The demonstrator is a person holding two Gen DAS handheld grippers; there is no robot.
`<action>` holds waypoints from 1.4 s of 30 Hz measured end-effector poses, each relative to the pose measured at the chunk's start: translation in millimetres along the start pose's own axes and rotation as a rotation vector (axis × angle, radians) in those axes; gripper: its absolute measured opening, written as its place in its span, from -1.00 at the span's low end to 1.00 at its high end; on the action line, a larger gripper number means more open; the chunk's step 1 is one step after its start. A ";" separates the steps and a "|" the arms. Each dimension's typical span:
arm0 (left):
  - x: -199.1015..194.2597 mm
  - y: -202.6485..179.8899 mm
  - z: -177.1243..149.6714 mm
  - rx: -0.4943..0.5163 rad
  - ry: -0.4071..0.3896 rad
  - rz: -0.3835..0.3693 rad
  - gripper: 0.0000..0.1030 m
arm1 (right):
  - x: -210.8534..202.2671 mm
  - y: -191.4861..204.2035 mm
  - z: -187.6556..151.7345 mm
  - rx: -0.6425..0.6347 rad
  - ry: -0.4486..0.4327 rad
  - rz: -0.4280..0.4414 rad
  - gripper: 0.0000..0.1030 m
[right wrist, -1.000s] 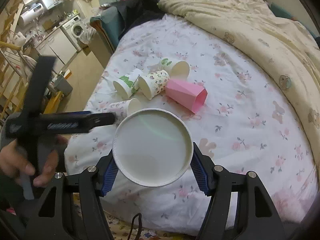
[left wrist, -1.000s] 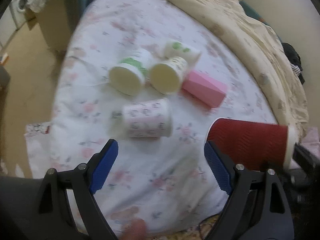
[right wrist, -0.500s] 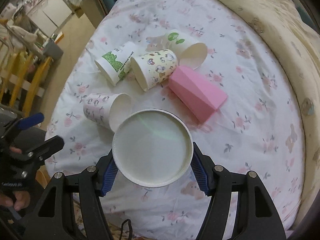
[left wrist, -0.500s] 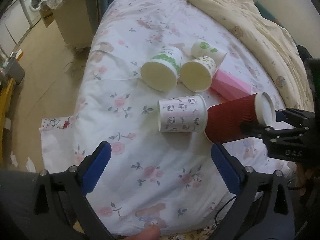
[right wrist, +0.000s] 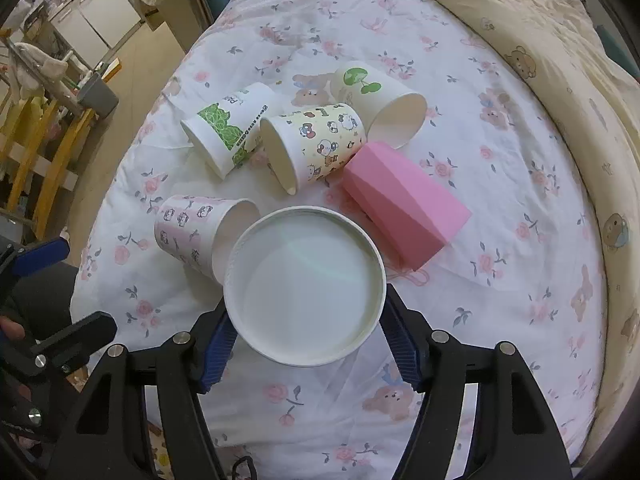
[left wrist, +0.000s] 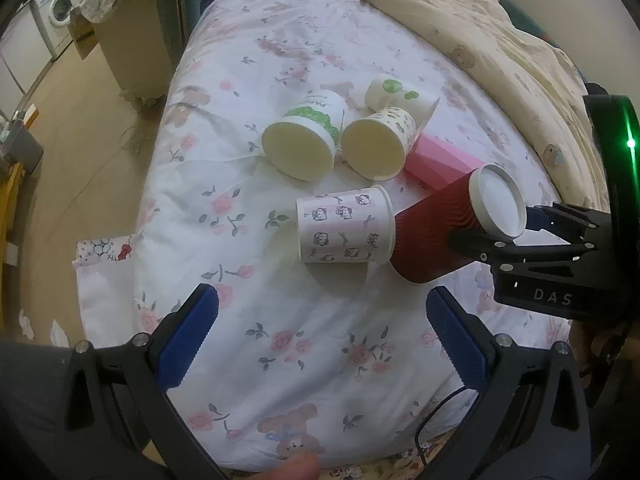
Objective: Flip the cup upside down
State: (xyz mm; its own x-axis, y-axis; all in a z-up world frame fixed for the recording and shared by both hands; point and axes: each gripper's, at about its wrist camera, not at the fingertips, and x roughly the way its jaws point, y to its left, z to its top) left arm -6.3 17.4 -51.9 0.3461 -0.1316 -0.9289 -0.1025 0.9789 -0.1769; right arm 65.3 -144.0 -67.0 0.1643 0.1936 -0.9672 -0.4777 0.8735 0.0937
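Observation:
My right gripper (right wrist: 306, 346) is shut on a red ribbed paper cup (left wrist: 440, 232). The cup is tilted bottom-up, its mouth low on the bed sheet and its white base (right wrist: 305, 286) facing the right wrist camera. My right gripper also shows in the left wrist view (left wrist: 516, 228), at the right. A Hello Kitty cup (left wrist: 344, 230) lies on its side against the red cup's mouth. My left gripper (left wrist: 320, 340) is open and empty, above the sheet in front of both cups.
Several other cups lie on their sides on the floral sheet (left wrist: 312, 336): a green-print one (right wrist: 224, 134), a cartoon-print one (right wrist: 314, 146), a sprout-print one (right wrist: 376, 96) and a pink faceted one (right wrist: 404, 204). A beige quilt (right wrist: 540, 40) lies to the right. The bed edge and floor (left wrist: 80, 120) are left.
My right gripper has tipped the red cup further bottom-up and lowered its mouth to the sheet beside the Hello Kitty cup. My left gripper has drawn back and stays open.

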 end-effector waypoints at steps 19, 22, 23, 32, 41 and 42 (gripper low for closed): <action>-40.7 -4.3 -15.9 0.026 -0.196 0.045 0.99 | -90.7 -3.7 -64.4 0.131 -0.270 0.041 0.96; -53.1 -6.2 -24.9 0.035 -0.255 0.053 0.99 | -106.2 -5.3 -91.1 0.183 -0.370 0.008 0.96; -57.5 -6.7 -28.2 0.037 -0.276 0.051 0.99 | -110.1 -5.8 -99.1 0.204 -0.401 0.001 0.96; -80.3 -15.3 -49.7 0.063 -0.388 0.071 0.99 | -115.3 -3.9 -143.8 0.310 -0.572 -0.106 0.96; -68.4 -19.2 -55.2 0.086 -0.384 0.098 0.99 | -99.7 -3.1 -147.0 0.300 -0.579 -0.135 0.96; -66.5 -18.3 -54.8 0.080 -0.378 0.097 0.99 | -100.0 -2.1 -146.6 0.296 -0.586 -0.137 0.96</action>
State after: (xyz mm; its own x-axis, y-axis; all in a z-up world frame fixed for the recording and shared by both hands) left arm -78.5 -0.4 -4.7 0.6588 0.0148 -0.7522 -0.0837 0.9950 -0.0538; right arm -76.6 -230.7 -5.1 0.6880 0.2097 -0.6948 -0.1756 0.9770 0.1209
